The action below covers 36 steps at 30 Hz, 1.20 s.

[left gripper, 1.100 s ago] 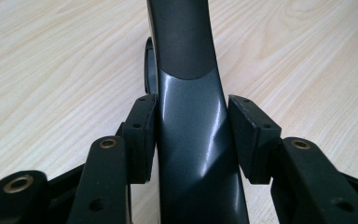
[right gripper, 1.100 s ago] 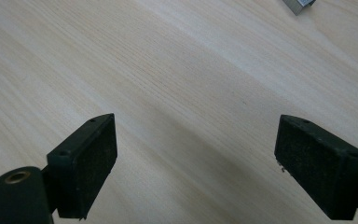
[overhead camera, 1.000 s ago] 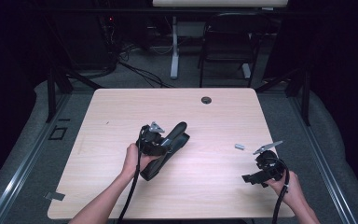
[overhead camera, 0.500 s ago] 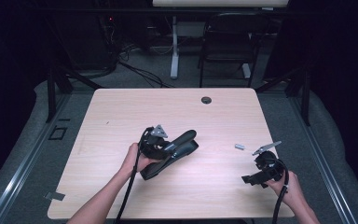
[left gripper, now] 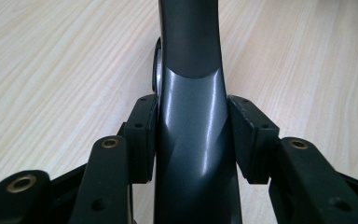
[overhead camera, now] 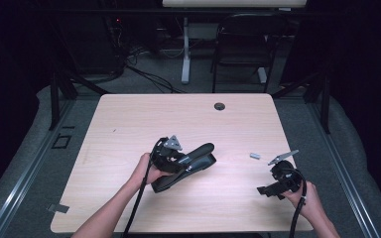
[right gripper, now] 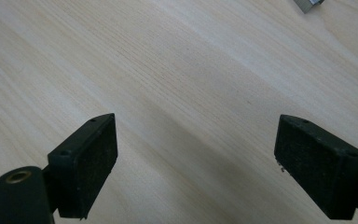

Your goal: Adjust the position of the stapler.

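A long dark grey stapler-like tool (overhead camera: 193, 161) lies low over the middle of the wooden table (overhead camera: 129, 124), its free end pointing right. My left gripper (overhead camera: 177, 162) is shut on its body. In the left gripper view the glossy grey body (left gripper: 191, 70) runs up between the jaws, and both pads (left gripper: 142, 135) press on its sides. My right gripper (overhead camera: 268, 191) rests near the table's front right corner, a hand around it. In the right gripper view its jaws (right gripper: 205, 158) stand wide open over bare wood with nothing between them.
A small grey metal piece (overhead camera: 254, 155) lies on the table just beyond the right gripper, seen at the top edge of the right gripper view (right gripper: 310, 3). A dark cable grommet (overhead camera: 220, 106) sits near the far edge. A chair (overhead camera: 243, 44) and table legs stand beyond.
The left hand has swung the stapler-like tool clockwise, from pointing up and away to pointing more to the right and lying flatter. The right gripper has stayed put.
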Motion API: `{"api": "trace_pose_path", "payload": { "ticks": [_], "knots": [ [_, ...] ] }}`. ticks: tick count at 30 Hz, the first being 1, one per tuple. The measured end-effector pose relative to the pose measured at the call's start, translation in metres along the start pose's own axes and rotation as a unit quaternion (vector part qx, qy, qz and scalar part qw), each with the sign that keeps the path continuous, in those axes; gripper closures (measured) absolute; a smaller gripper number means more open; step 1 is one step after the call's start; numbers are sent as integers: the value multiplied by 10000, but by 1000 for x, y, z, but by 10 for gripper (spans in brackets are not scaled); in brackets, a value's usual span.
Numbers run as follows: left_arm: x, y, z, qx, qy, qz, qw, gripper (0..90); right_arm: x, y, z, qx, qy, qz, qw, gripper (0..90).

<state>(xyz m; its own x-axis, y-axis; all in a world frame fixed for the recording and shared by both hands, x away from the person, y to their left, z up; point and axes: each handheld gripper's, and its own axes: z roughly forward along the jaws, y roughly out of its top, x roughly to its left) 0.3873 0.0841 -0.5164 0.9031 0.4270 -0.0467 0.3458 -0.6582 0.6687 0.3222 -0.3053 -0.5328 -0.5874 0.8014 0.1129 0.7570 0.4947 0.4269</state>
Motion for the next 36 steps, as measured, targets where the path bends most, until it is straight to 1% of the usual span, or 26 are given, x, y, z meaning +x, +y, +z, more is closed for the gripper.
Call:
{"api": "trace_pose_path", "payload": {
  "ticks": [1, 5, 6, 7, 10, 11, 12, 14, 15, 16, 17, 18, 20, 22, 23, 26, 28, 31, 32, 33, 34, 35, 36],
  "knots": [
    [-1, 0, 0, -2, -18, 25, 10000, 557, 0, 0, 0, -21, -42, -35, 10000, 130],
    [-2, 1, 1, -3, -55, 53, 10000, 558, 1, 0, -2, -81, -61, -66, 9999, 130],
    [-2, 1, 1, -3, -55, 53, 10000, 558, 1, 0, -2, -81, -57, -59, 9999, 130],
    [-3, 1, 1, -9, -107, 90, 9999, 558, 1, 0, -2, -80, -61, -63, 9999, 130],
    [-5, 1, 2, -7, -126, 124, 9998, 558, 1, 0, -2, -76, -42, -76, 9999, 130],
    [-7, 2, 3, 7, -195, 187, 9996, 558, 1, 0, -2, -71, -1, -89, 9999, 130],
    [-7, 2, 3, 7, -195, 187, 9996, 558, 1, 0, -2, -85, 6, -96, 9999, 130],
    [-10, 4, 4, 45, -300, 288, 9991, 558, 1, 1, -2, -84, -6, -93, 9999, 130],
    [-10, 4, 4, 45, -300, 288, 9991, 558, 1, 0, -2, -122, -27, -115, 9999, 129],
    [-12, 5, 5, 37, -333, 324, 9989, 558, 2, 0, -2, -229, 18, -50, 9997, 119],
    [-14, 5, 5, 49, -344, 334, 9988, 558, 1, 1, -4, -227, 76, -101, 9997, 105],
    [-14, 5, 5, 49, -344, 334, 9988, 558, 1, 1, -4, -227, 76, -101, 9997, 105],
    [-18, 6, 6, 41, -380, 394, 9985, 557, 3, 2, -6, -294, 185, -143, 9993, 87],
    [-19, 6, 7, 29, -413, 415, 9983, 557, 4, 2, -7, -311, 185, -173, 9992, 82],
    [-21, 7, 8, 33, -479, 480, 9977, 557, 4, 2, -6, -253, 203, -245, 9992, 81],
    [-21, 8, 9, 29, -539, 512, 9972, 556, 3, 2, -3, -201, 218, -204, 9994, 78],
    [-22, 8, 9, 27, -537, 501, 9973, 556, 2, 2, -1, -181, 255, -190, 9993, 77],
    [-23, 8, 9, 35, -531, 495, 9974, 556, 3, 2, -1, -172, 234, -186, 9994, 77],
    [-23, 8, 9, 47, -532, 524, 9972, 556, 4, 2, -1, -158, 251, -177, 9994, 77],
    [-25, 9, 10, 46, -534, 541, 9971, 557, 5, 3, -2, -113, 260, -244, 9993, 76],
    [-25, 9, 10, 46, -534, 541, 9971, 557, 5, 3, -2, -113, 260, -244, 9993, 76],
    [-25, 9, 10, 55, -555, 550, 9969, 557, 7, 3, -2, -163, 335, -198, 9991, 75],
    [-27, 9, 10, 48, -618, 616, 9962, 556, 10, 4, -4, -204, 394, -234, 9987, 75]
  ]
}}
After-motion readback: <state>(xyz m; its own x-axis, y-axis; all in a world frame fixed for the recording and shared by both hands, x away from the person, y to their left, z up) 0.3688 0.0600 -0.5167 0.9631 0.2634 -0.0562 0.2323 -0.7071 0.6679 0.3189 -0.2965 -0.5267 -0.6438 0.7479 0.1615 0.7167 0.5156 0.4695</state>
